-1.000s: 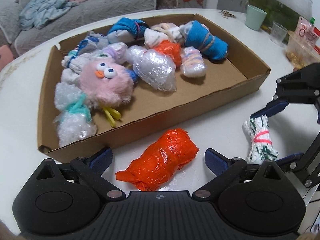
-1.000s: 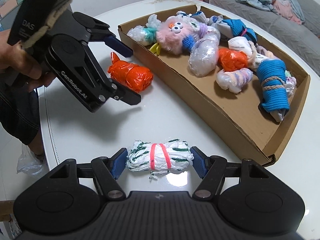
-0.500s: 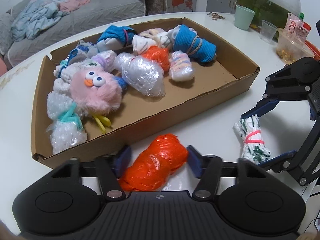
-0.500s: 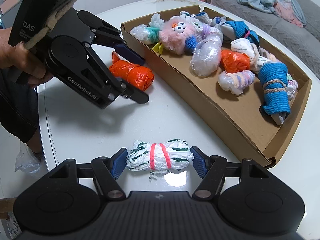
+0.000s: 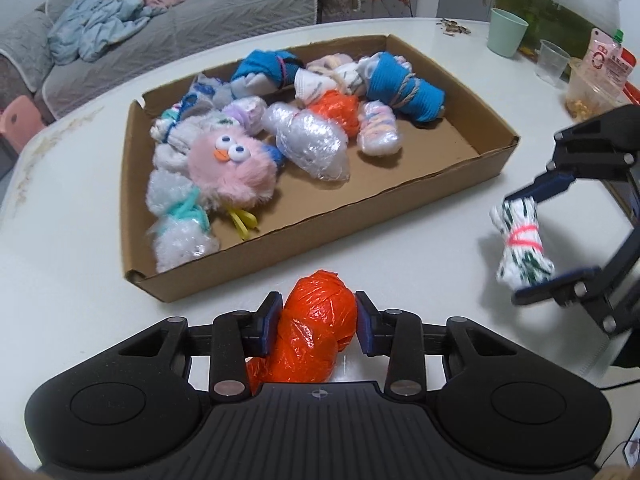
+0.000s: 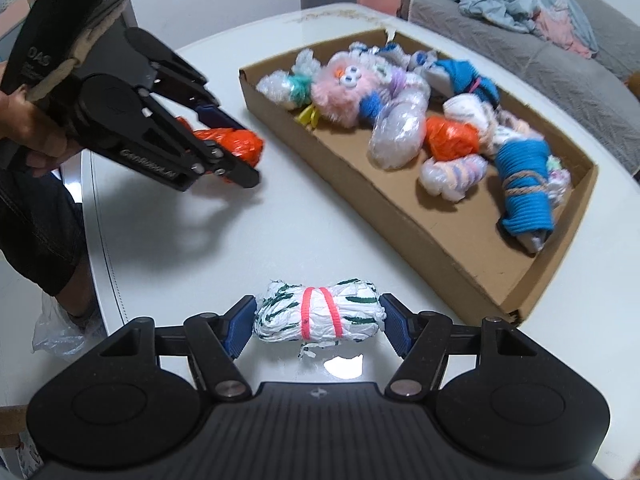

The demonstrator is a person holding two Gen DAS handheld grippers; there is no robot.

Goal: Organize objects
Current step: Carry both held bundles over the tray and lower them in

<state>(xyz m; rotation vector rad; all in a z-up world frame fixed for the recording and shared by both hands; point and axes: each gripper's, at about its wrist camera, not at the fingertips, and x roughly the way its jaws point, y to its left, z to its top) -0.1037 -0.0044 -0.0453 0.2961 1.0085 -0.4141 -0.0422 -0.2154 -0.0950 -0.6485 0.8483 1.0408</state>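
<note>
Since a second ago the left tongs point(image 5: 317, 322) have gone from gaping wide around the orange plastic bundle point(image 5: 316, 328) to clamped on it, both blue pads pressing its sides, and the bundle now sits clear of the counter point(image 5: 60, 260). The right tongs point(image 6: 317, 320) have hardly changed: about half open, their pads pinch the two ends of the white paper bundle point(image 6: 316, 314), as they did before.

Judging by this, the pick-up step is finished for both hands and the carry to the cardboard tray point(image 5: 360, 216) is starting. In the left wrist view the tray lies at twelve o'clock from the orange bundle, its near wall just ahead. The next move probably calls for lifting each bundle over that wall and letting go on bare cardboard; the open patch at the tray's near right, about one o'clock from the left tongs, looks the easiest landing spot.

The orange bundle is crinkled, glossy plastic film rolled into a fat sausage, soft enough to dent under the pads. The white bundle is crumpled paper with dark green streaks, bound by two pink bands point(image 6: 320, 312) round its middle. Already in the tray are a pink fluffy toy with big eyes point(image 5: 232, 172), a clear plastic-wrapped bundle point(image 5: 312, 144), a second orange bundle point(image 5: 336, 110) and a blue knitted roll tied with cord point(image 5: 404, 90).
</note>
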